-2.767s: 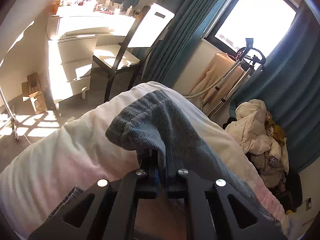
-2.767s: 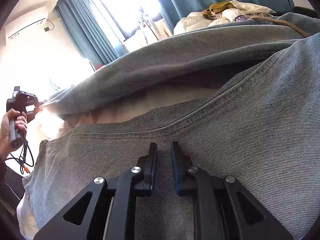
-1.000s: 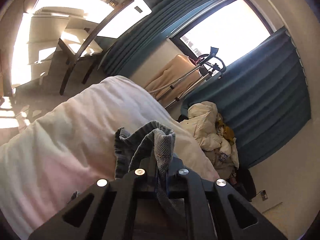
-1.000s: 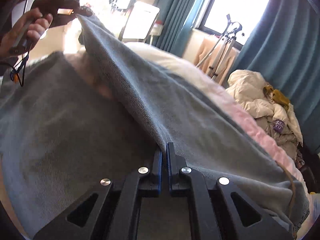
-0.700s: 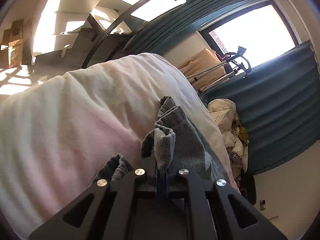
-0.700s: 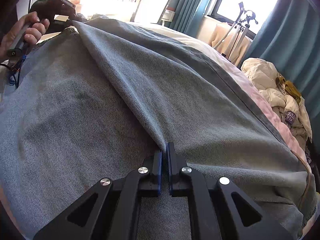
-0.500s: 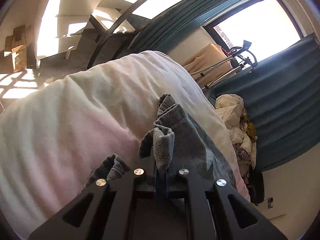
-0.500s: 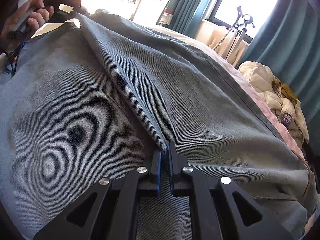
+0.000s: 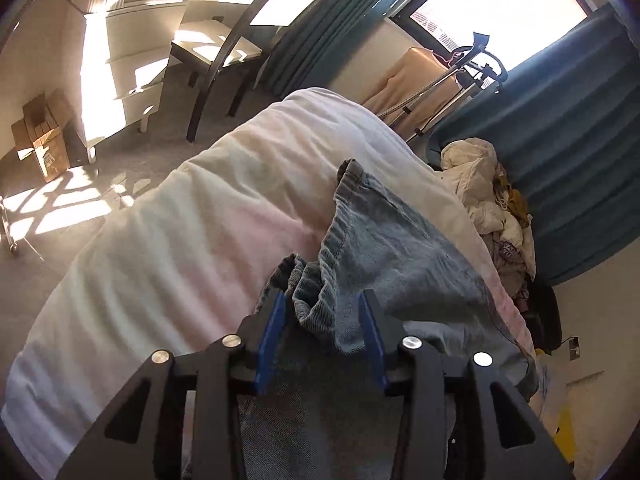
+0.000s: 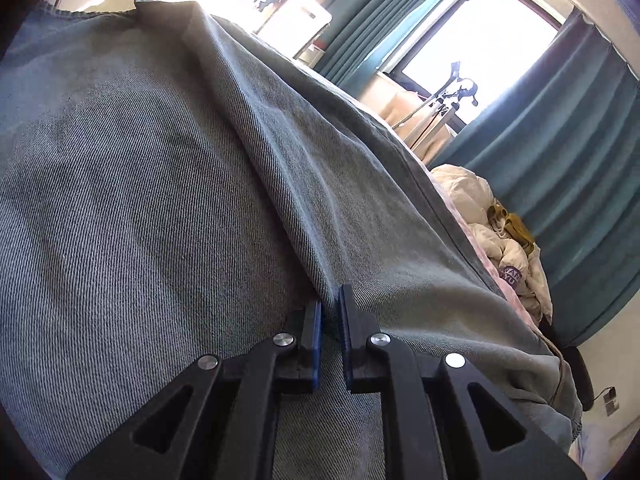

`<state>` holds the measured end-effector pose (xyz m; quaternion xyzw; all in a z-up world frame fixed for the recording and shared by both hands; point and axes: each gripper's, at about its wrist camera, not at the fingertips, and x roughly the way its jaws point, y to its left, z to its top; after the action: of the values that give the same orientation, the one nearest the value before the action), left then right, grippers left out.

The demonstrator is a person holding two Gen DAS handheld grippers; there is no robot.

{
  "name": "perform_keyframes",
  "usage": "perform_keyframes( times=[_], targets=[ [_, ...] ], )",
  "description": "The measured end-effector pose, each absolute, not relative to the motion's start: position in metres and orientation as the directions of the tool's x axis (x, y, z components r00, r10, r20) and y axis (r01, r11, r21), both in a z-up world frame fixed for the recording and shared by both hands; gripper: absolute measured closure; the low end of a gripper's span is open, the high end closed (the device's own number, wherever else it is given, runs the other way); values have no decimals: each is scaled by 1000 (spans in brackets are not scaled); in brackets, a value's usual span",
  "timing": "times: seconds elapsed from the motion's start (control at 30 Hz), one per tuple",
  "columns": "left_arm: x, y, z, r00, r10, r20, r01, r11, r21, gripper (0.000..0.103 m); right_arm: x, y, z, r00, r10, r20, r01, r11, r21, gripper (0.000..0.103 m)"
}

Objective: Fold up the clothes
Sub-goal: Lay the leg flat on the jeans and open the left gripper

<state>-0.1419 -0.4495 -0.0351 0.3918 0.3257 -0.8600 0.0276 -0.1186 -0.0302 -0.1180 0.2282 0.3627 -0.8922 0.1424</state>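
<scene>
Jeans [image 9: 384,248] lie folded over on bed [image 9: 168,240], long fold edge running toward far end. Left gripper [image 9: 324,320]: fingers just opened, half wide, hem bunched loose between, not pinched. Right gripper [image 10: 330,320]: fingers narrow, clamped on fold edge, easing apart. You: lay right end flat before letting go; back left out without snagging hem. Room: quilt soft, laundry heap [image 9: 492,184] beside teal curtains [image 9: 568,120], sunlit floor.

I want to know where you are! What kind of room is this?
Probably a bedroom: a bed with a white quilt, teal curtains at a bright window, and a white dressing table.
</scene>
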Motion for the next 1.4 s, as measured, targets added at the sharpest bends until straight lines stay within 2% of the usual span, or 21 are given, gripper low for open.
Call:
perform_keyframes(
  times=[0.13, 0.3, 0.43, 0.6, 0.7, 0.73, 0.77, 0.87, 1.03, 1.13, 1.3, 1.4],
  targets=[
    [-176, -458, -17, -715, 189, -673, 278, -806, -522, 50, -120, -24, -123, -853, -108, -511, 426, -711, -560, 94],
    [-243, -458, -30, -661, 116, -741, 375, -805, -460, 50, -114, -23, -127, -862, -118, -493, 415, -722, -554, 94],
    [-281, -457, -46, -641, 178, -747, 389, -763, -516, 50, -117, -23, -126, -862, -122, -492, 416, -726, -548, 94],
    [-315, -437, -56, -566, 95, -819, 366, -861, -353, 50, -118, -22, -127, -860, -131, -494, 419, -732, -537, 94],
    [-328, -429, -73, -495, 109, -862, 358, -878, -317, 51, -117, -21, -127, -859, -136, -494, 421, -738, -528, 94],
    [-328, -426, -72, -502, 98, -859, 349, -886, -305, 53, -117, -20, -127, -858, -139, -495, 422, -740, -524, 94],
    [-329, -423, -71, -508, 87, -857, 339, -894, -292, 67, -117, -20, -127, -857, -141, -496, 424, -741, -522, 94],
    [-331, -407, -58, -532, 22, -846, 285, -936, -204, 88, -117, -19, -126, -856, -142, -498, 425, -741, -519, 94],
    [-336, -383, -11, -620, -88, -780, 217, -974, -63, 91, -116, -19, -126, -857, -142, -496, 424, -741, -520, 94],
    [-342, -392, 9, -662, -133, -738, 269, -961, -68, 92, -117, -19, -128, -859, -139, -492, 420, -741, -524, 94],
    [-362, -388, -31, -585, -180, -791, 275, -961, 15, 92, -116, -19, -130, -857, -147, -494, 424, -746, -514, 94],
    [-359, -389, -50, -568, -174, -805, 278, -960, 11, 90, -115, -18, -130, -855, -154, -496, 428, -751, -503, 94]
  ],
)
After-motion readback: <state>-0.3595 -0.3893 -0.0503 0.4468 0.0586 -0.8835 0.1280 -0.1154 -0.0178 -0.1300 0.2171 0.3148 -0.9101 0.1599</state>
